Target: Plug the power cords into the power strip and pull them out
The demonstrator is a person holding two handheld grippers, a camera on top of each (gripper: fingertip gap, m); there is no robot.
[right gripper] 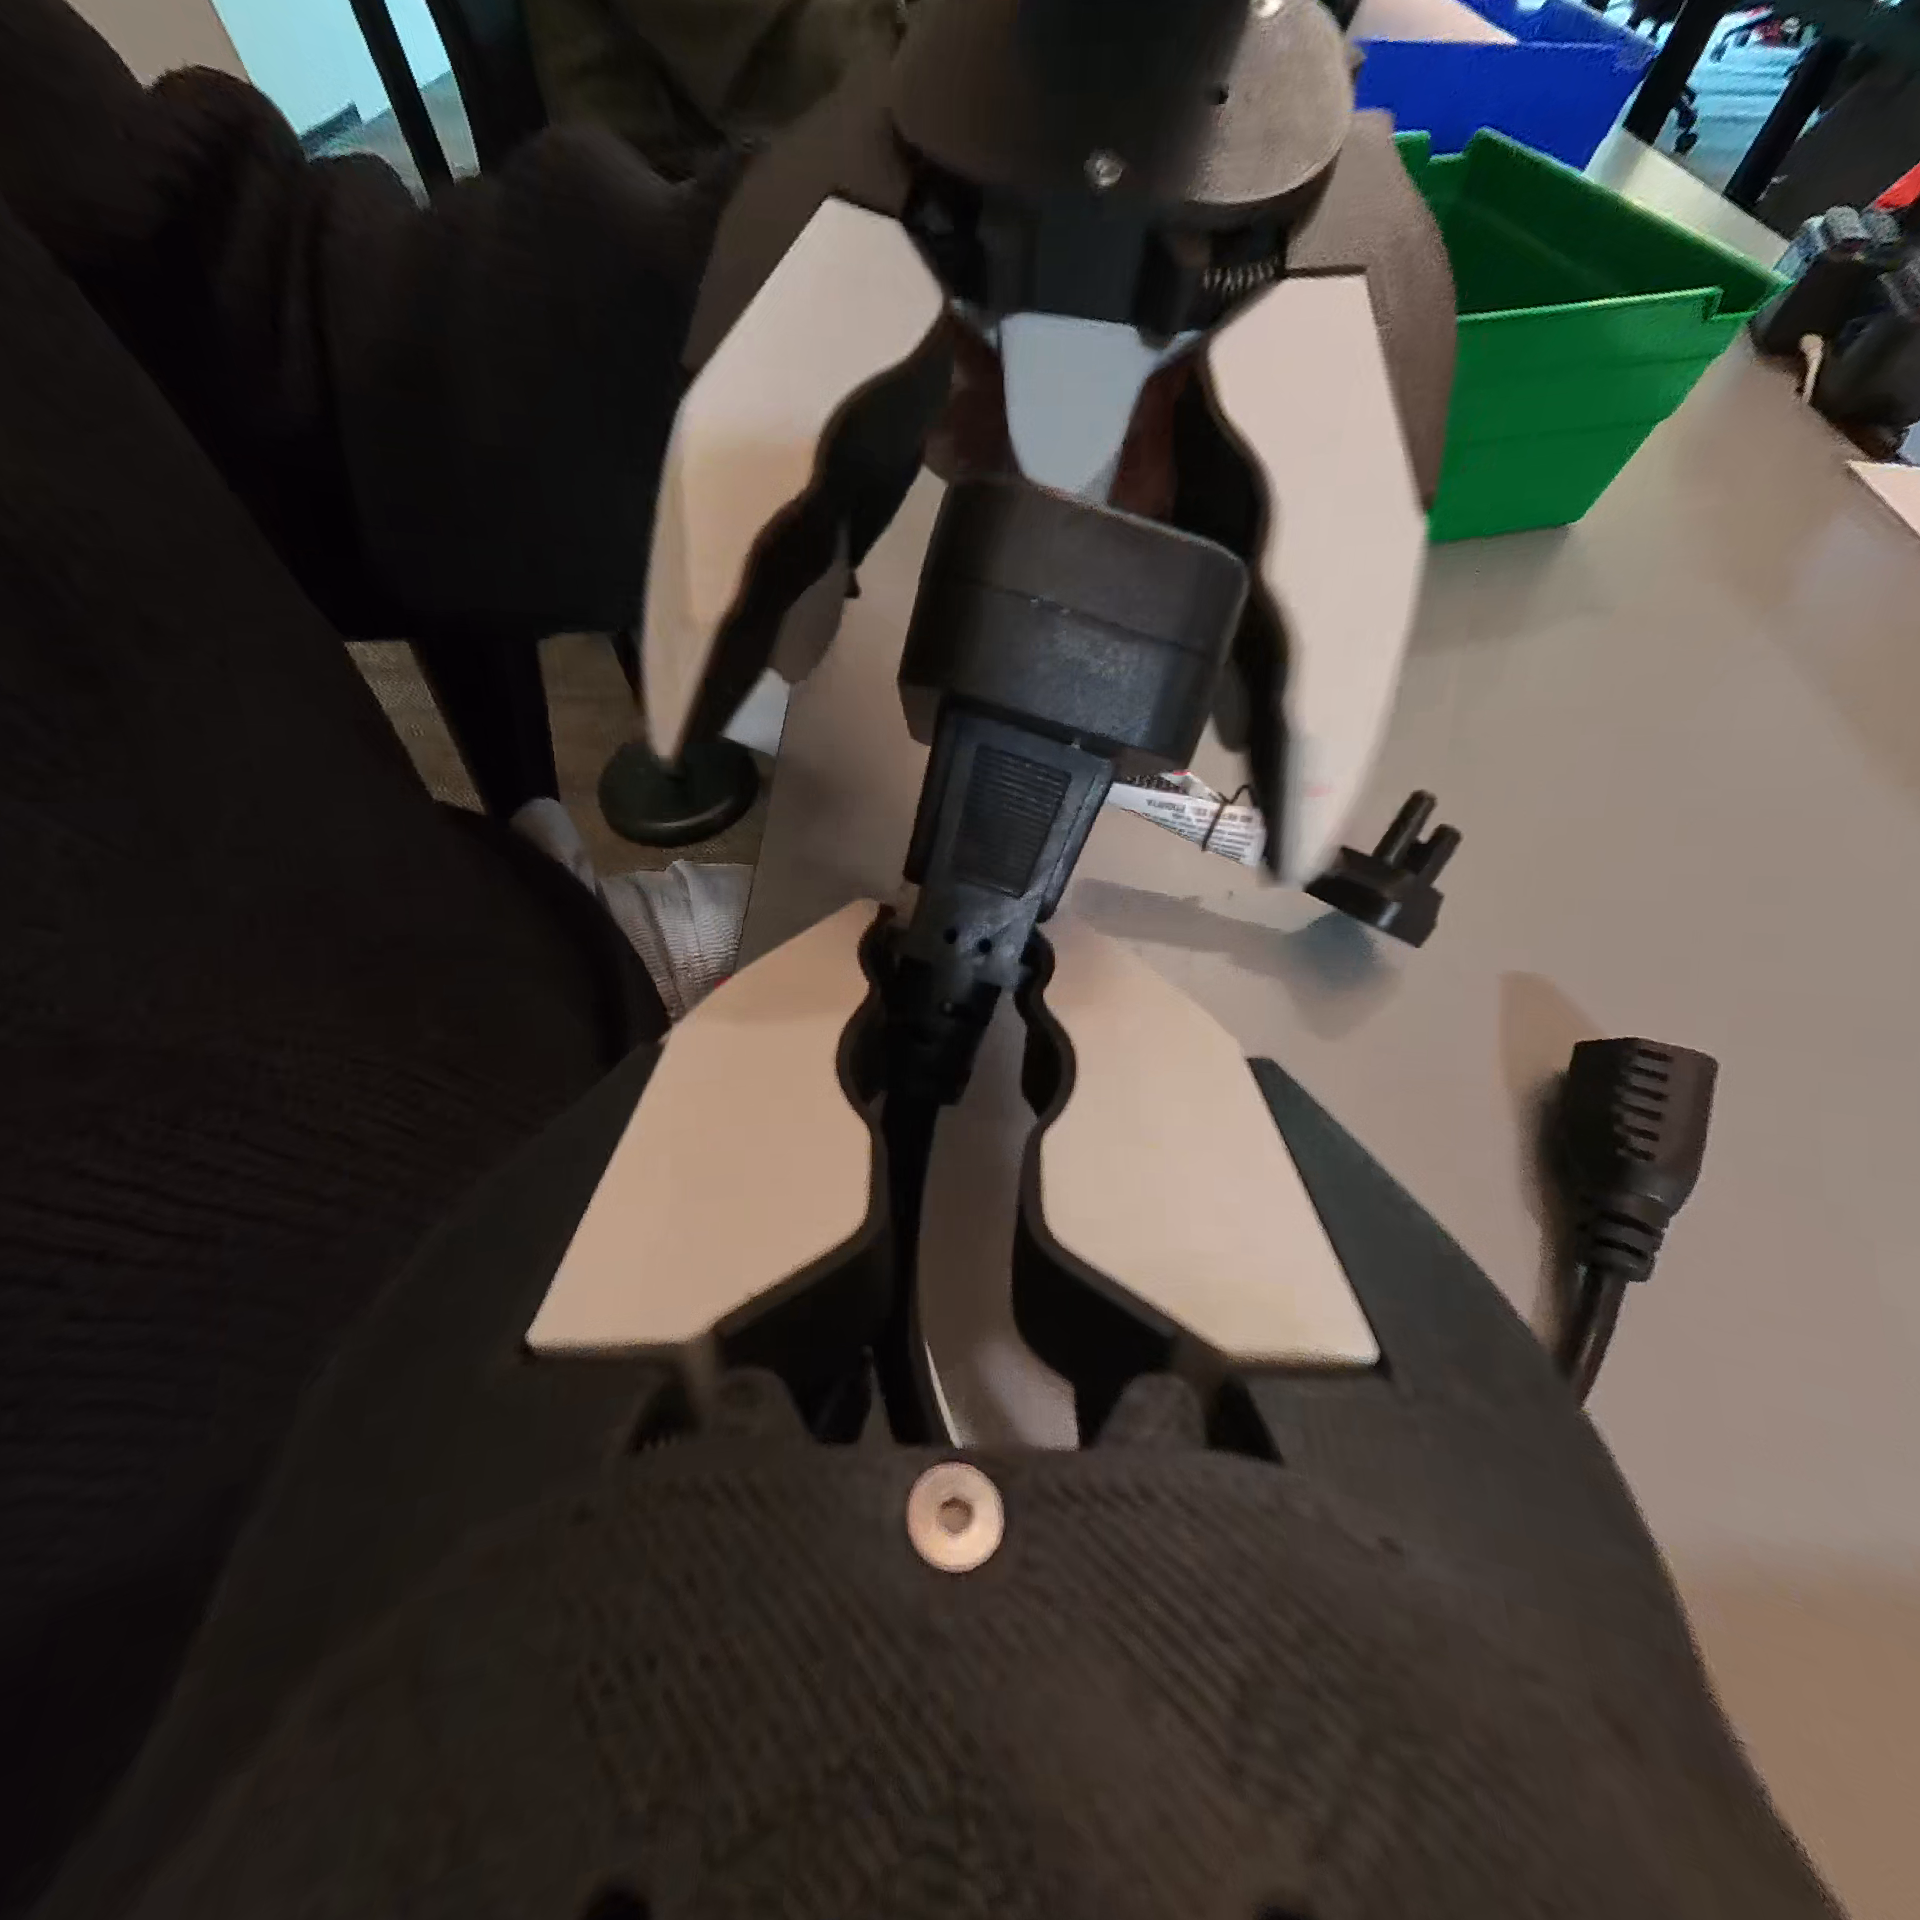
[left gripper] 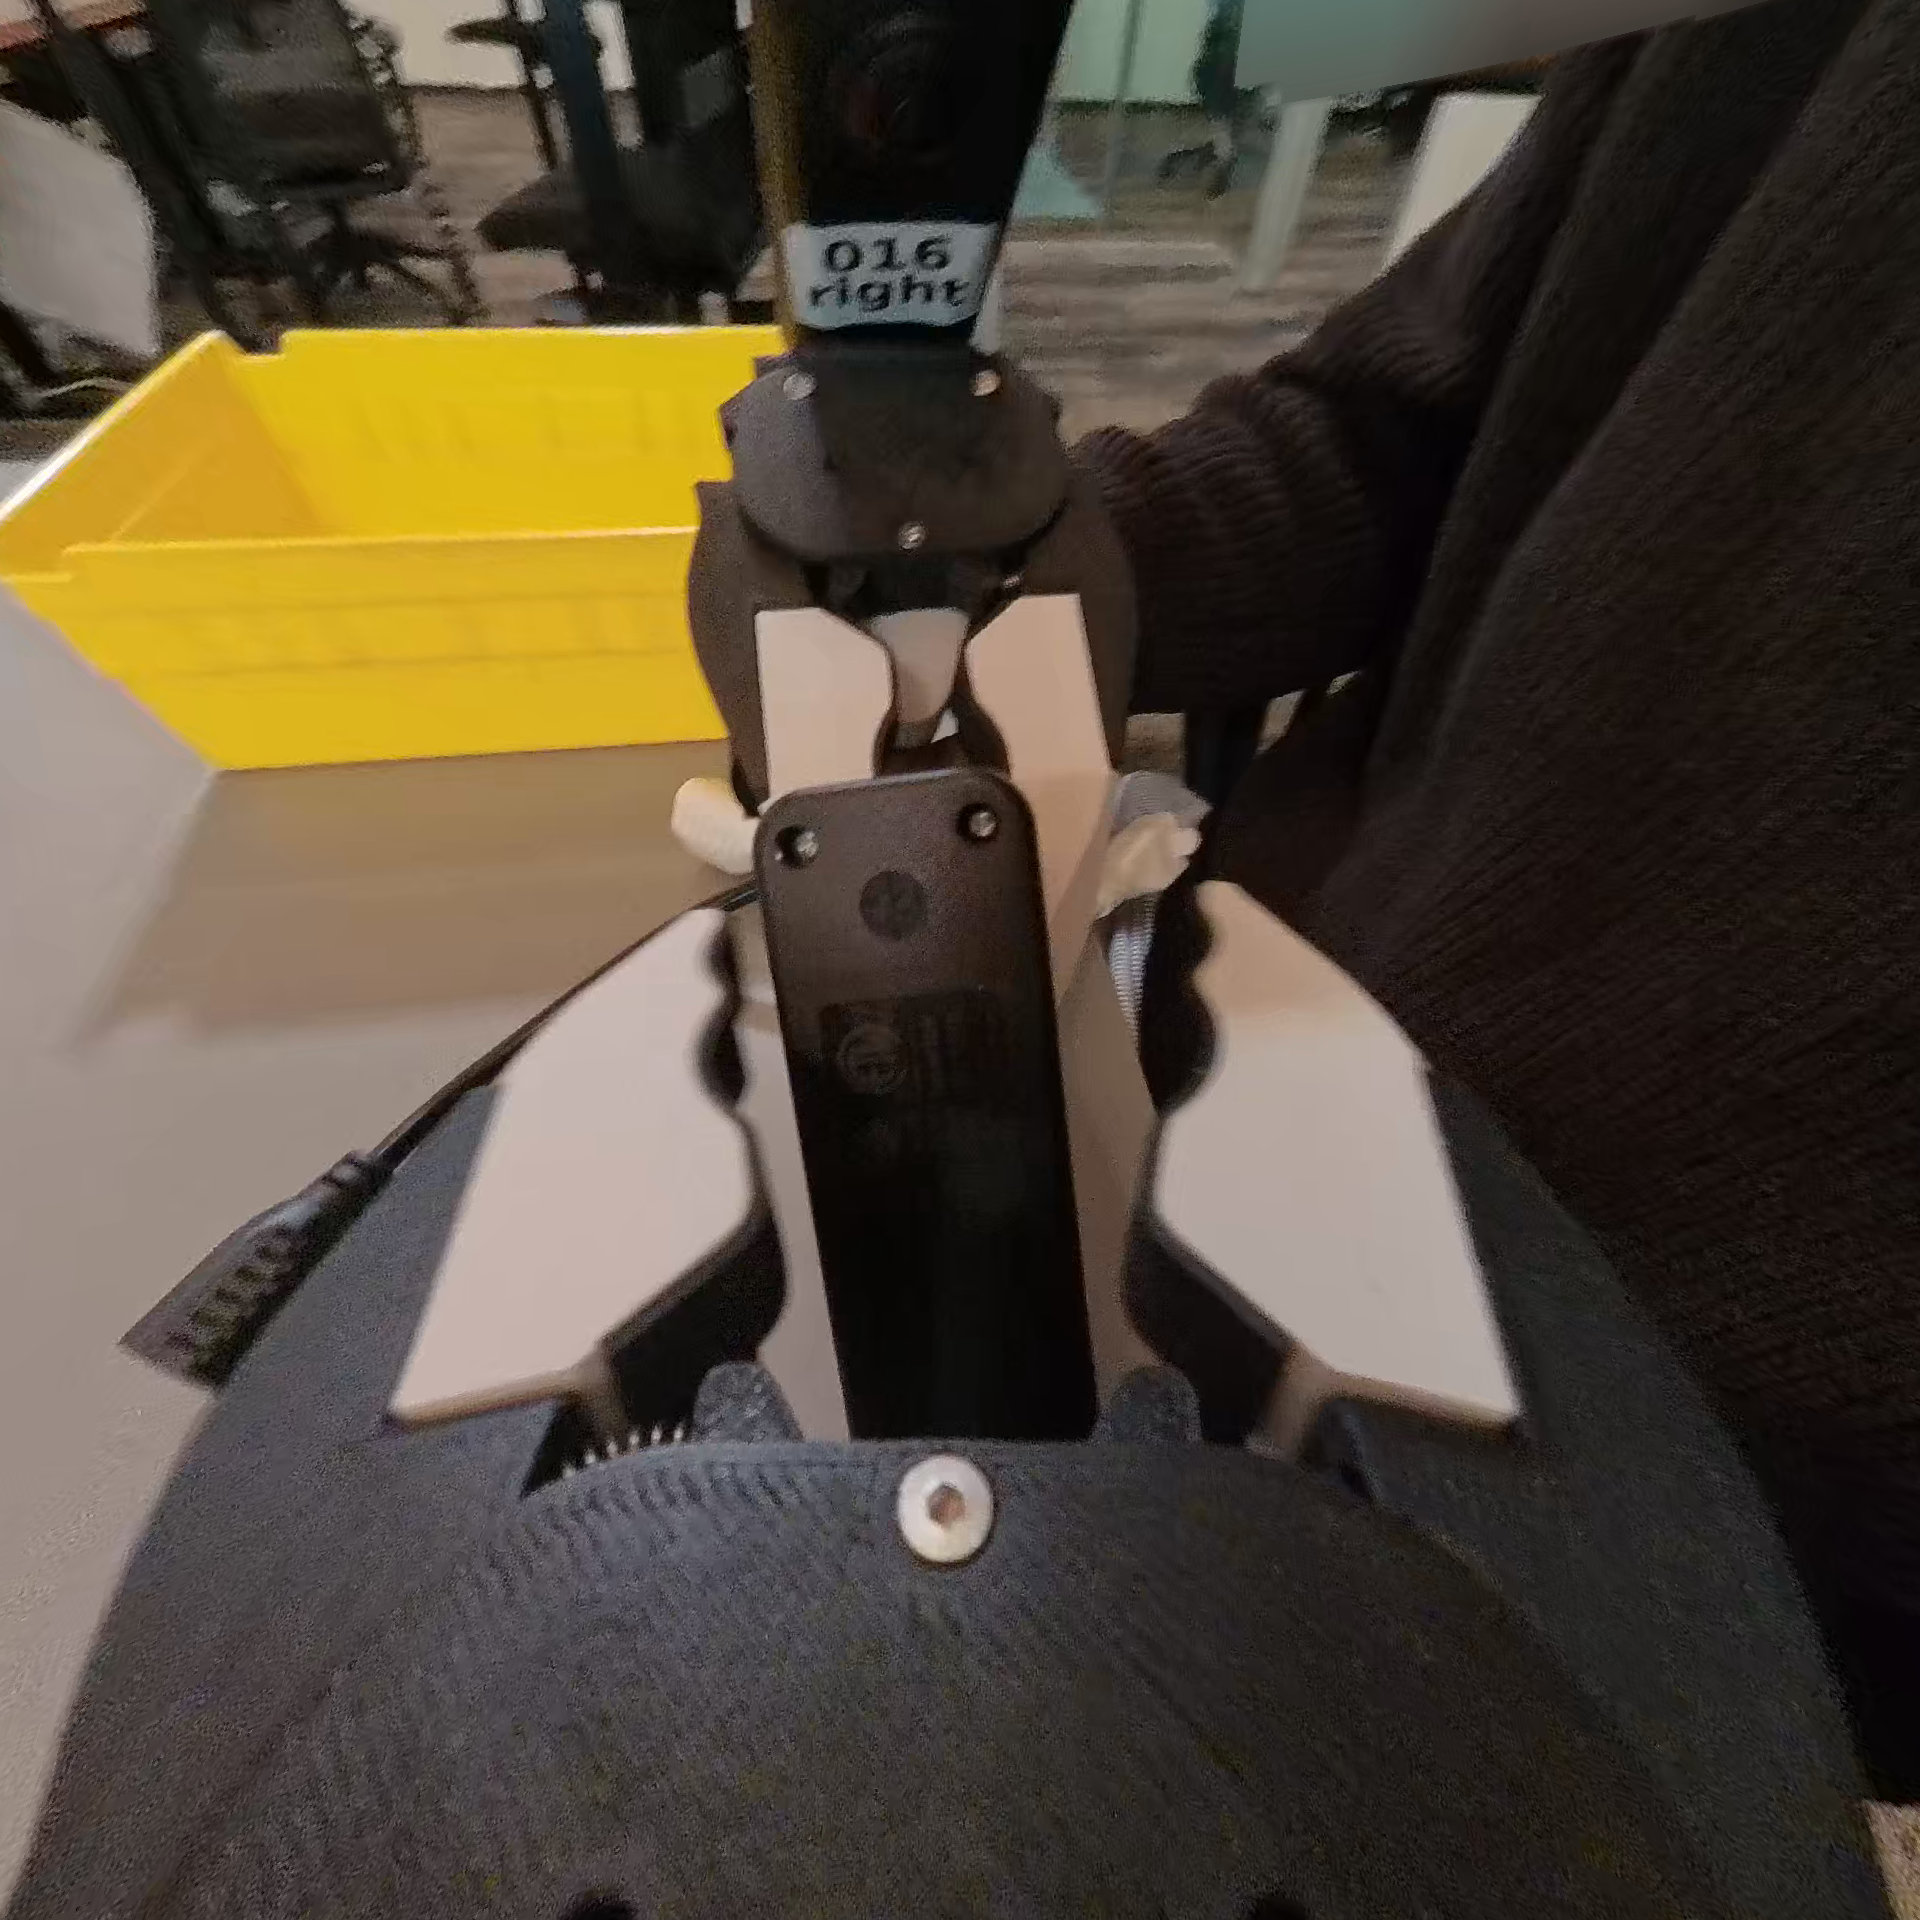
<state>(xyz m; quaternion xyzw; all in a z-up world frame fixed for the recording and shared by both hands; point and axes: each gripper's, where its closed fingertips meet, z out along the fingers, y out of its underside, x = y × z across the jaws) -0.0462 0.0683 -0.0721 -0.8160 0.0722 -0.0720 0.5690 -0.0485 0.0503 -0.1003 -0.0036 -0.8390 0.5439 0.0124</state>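
My left gripper (left gripper: 956, 935) is shut on a black power strip (left gripper: 925, 1091), held off the table with its screwed back face up. In the right wrist view the strip's end (right gripper: 1070, 623) faces me with a black power cord plug (right gripper: 997, 821) pushed into it. My right gripper (right gripper: 951, 935) is shut on that plug's ribbed neck, and the cord runs back between the fingers. The two grippers face each other: the right gripper (left gripper: 925, 727) shows just beyond the strip, and the left gripper (right gripper: 987, 790) straddles the strip.
A yellow bin (left gripper: 364, 582) stands at the far left of the grey table (left gripper: 416, 883), with a loose black cord (left gripper: 260, 1268) lying there. A green bin (right gripper: 1558, 343), a small black plug (right gripper: 1382, 862) and another cord connector (right gripper: 1636, 1132) are to the right. A person's dark sleeve (left gripper: 1558, 727) is close.
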